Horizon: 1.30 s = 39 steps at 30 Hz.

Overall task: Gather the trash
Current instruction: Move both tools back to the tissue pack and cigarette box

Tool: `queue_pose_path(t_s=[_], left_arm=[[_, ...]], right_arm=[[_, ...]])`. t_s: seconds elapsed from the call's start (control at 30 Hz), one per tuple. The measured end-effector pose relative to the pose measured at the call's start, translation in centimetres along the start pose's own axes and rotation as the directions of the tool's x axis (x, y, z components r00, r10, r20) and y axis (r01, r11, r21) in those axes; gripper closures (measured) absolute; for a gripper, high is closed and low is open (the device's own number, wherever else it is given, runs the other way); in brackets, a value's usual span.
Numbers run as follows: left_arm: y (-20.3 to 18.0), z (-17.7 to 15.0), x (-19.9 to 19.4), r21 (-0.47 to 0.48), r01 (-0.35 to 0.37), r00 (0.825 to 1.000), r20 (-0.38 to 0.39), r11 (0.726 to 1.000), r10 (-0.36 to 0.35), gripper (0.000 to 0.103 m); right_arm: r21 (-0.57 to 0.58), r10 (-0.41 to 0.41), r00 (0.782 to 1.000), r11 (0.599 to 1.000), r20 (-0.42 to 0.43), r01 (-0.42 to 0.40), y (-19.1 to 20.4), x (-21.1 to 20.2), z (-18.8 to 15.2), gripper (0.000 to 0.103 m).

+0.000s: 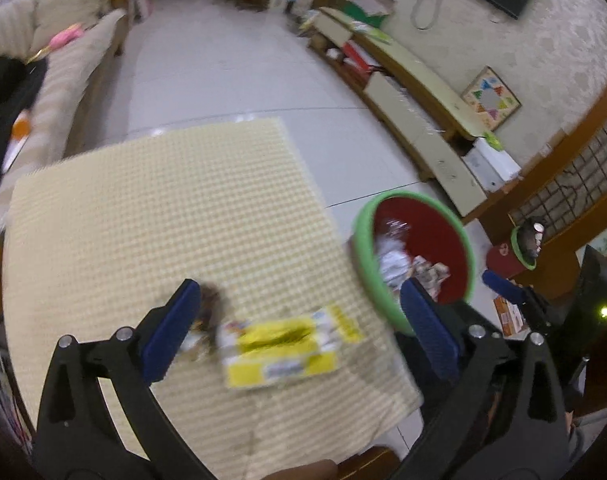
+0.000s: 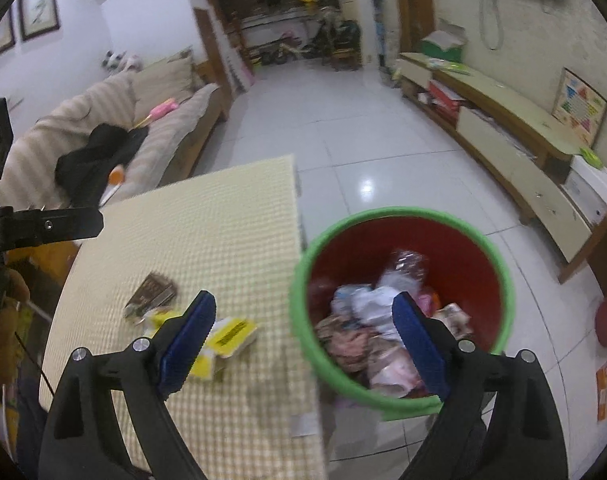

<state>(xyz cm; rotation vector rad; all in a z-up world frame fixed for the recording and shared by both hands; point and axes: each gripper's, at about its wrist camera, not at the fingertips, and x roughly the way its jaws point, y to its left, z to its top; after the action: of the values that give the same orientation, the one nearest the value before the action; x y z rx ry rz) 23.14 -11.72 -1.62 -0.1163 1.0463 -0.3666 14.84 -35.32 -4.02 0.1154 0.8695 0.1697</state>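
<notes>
A red bin with a green rim point(image 2: 403, 216) stands on the floor beside the table, holding crumpled paper and plastic wrappers point(image 2: 375, 320). On the yellow checked tablecloth point(image 1: 143, 208) lie a flattened yellow and white carton point(image 1: 281, 346) and a dark brown wrapper point(image 1: 211, 304). My left gripper point(image 1: 299, 320) hangs open over the carton with nothing between its fingers. My right gripper point(image 2: 303, 340) is open and empty, straddling the bin's near rim and the table edge. The right wrist view shows the same carton point(image 2: 231, 334) and brown wrapper point(image 2: 153, 290).
A striped sofa point(image 2: 103, 120) with black clothing runs along the left. A low cabinet point(image 2: 503, 136) lines the right wall. A second small red bin point(image 1: 503, 258) stands by the wooden frame at the right. White tiled floor point(image 2: 363, 140) stretches beyond the table.
</notes>
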Motion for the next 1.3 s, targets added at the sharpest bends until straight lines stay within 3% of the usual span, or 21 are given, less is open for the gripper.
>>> queue_pose_path(t_s=[0.27, 0.53, 0.7, 1.03, 1.13, 1.3], left_arm=[[7.3, -2.6, -0.6, -0.087, -0.065, 0.997, -0.051, 0.994, 0.061, 0.006], [7.8, -3.6, 2.3, -0.022, -0.045, 0.992, -0.121, 0.999, 0.042, 0.006], [7.5, -3.6, 5.4, 0.023, -0.060, 0.985, -0.163, 0.998, 0.062, 0.006], [7.2, -2.8, 11.2, 0.138, -0.106, 0.968, -0.211, 0.985, 0.133, 0.006], [7.0, -2.7, 12.3, 0.153, -0.109, 0.967, -0.211, 0.982, 0.140, 0.006], [7.4, -2.5, 13.8, 0.137, -0.132, 0.965, -0.210, 0.982, 0.159, 0.008]], right_arm=[[-0.183, 0.057, 0.997, 0.981, -0.048, -0.065, 6.2, 1.9, -1.4, 0.016], [-0.372, 0.055, 0.991, 0.923, -0.124, -0.098, 10.2, 5.0, -3.3, 0.016], [-0.546, 0.043, 0.987, 0.829, -0.157, -0.123, 12.8, 7.2, -5.1, 0.016], [-0.762, 0.039, 0.983, 0.627, -0.180, -0.165, 14.9, 11.4, -7.4, 0.016], [-0.759, 0.055, 0.977, 0.621, -0.206, -0.195, 14.5, 12.8, -7.3, 0.016], [-0.707, 0.118, 0.957, 0.651, -0.266, -0.276, 13.6, 14.5, -6.7, 0.016]])
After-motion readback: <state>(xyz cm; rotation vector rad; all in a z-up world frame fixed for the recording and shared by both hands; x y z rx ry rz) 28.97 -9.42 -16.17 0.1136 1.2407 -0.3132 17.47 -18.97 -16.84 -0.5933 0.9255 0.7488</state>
